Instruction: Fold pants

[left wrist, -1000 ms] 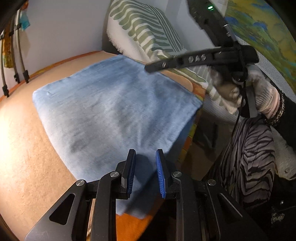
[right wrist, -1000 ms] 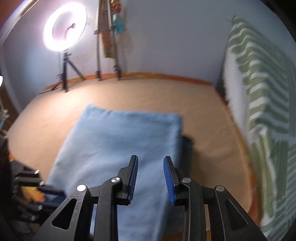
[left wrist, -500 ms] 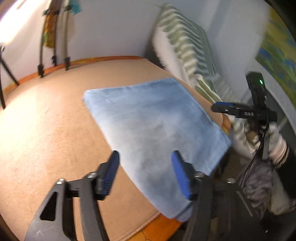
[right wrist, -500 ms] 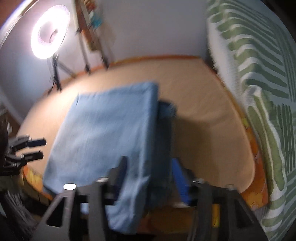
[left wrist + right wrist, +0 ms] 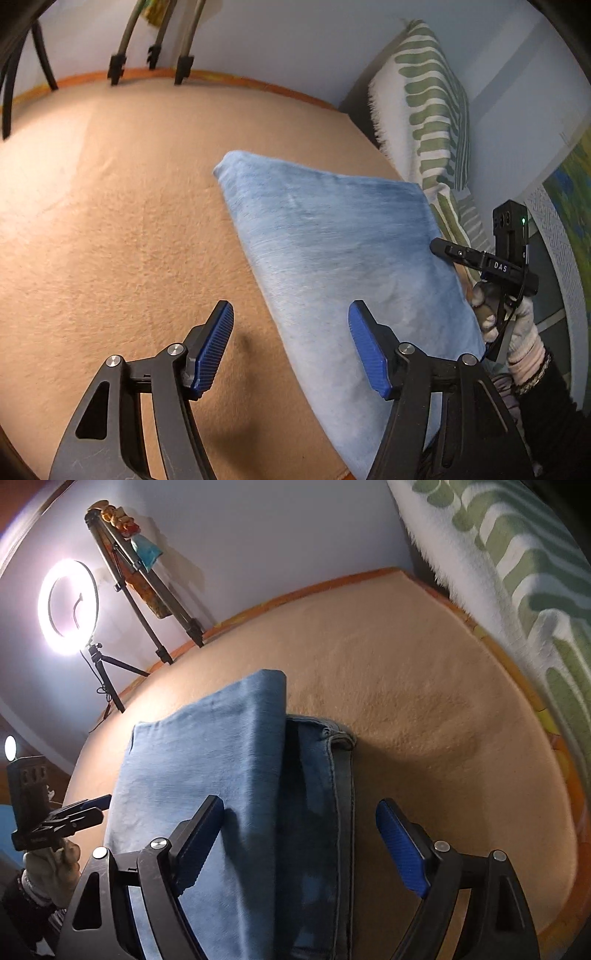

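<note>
While your jaws are opening on both sides, the folded pants (image 5: 332, 258) lie flat on the tan bed (image 5: 110, 221), free of any grip. In the left wrist view the pants form a thick, soft-edged slab of pale blue denim whose long axis runs from the middle of the frame down to the lower right, with the far short end toward the wall. Your left gripper (image 5: 291, 347) stands wide over the near left edge of the fabric: one blue ribbed pad hangs above bare bed, the other above the denim, and neither presses on anything.

Seen from the right wrist, the pants (image 5: 207, 775) run from frame centre down to the bottom edge. A lighter folded layer sits on top, and a darker layer with a stitched seam and hem sticks out along its right side. Your right gripper (image 5: 299, 834) is spread wide, straddling that right edge without pinching it.

The bed cover looks like short, fuzzy fleece with an orange border. A fringed white blanket with green stripes (image 5: 517, 554) hangs at the upper right.
</note>
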Demonstrator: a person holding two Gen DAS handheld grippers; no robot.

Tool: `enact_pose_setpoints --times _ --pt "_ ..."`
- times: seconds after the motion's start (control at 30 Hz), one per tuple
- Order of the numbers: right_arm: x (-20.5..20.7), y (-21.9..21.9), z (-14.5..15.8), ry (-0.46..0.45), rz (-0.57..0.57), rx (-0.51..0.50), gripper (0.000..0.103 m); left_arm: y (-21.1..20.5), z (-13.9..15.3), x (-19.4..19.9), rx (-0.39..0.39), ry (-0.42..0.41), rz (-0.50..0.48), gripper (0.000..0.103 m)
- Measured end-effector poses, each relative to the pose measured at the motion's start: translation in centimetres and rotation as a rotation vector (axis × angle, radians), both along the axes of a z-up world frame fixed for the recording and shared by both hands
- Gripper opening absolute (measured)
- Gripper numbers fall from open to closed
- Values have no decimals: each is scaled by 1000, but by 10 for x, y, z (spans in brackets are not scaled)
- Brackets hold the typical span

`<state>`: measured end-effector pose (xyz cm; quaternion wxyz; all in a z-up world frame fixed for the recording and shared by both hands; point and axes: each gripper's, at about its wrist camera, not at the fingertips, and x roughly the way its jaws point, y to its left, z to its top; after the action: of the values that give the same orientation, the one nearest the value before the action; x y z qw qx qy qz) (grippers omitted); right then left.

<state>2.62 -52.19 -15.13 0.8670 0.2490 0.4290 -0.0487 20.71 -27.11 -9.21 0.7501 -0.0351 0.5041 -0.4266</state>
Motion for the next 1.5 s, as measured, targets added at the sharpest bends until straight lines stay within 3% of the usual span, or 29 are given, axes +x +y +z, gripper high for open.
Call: enact_pose_setpoints --times 0.1,0.27,0.47,0.57,0.67,0.83,0.93,1.2,1.5 --pt "3 -6 -8 -1 1 56 87 0 -5 5 -16 37 13 64" --pt "6 -6 -11 -34 39 61 88 0 -7 8 -44 51 30 64" --pt "12 -3 -15 -57 84 105 73 -12 -8 9 -84 43 18 63" --pt "15 -1 -21 -56 110 190 49 -17 -9 9 -104 46 7 62" --pt "15 6 -18 -52 113 155 43 -24 -9 9 -99 29 1 55" --pt "15 18 -4 -57 100 81 29 -24 -12 9 -106 31 18 29" --pt "12 25 6 -71 88 34 22 -25 -5 4 -100 -27 14 19" --pt "-4 37 34 -127 79 -42 15 -24 12 -6 -116 -99 12 14" --pt "-7 61 78 -231 84 -78 12 -22 52 -16 -171 -181 -4 12"
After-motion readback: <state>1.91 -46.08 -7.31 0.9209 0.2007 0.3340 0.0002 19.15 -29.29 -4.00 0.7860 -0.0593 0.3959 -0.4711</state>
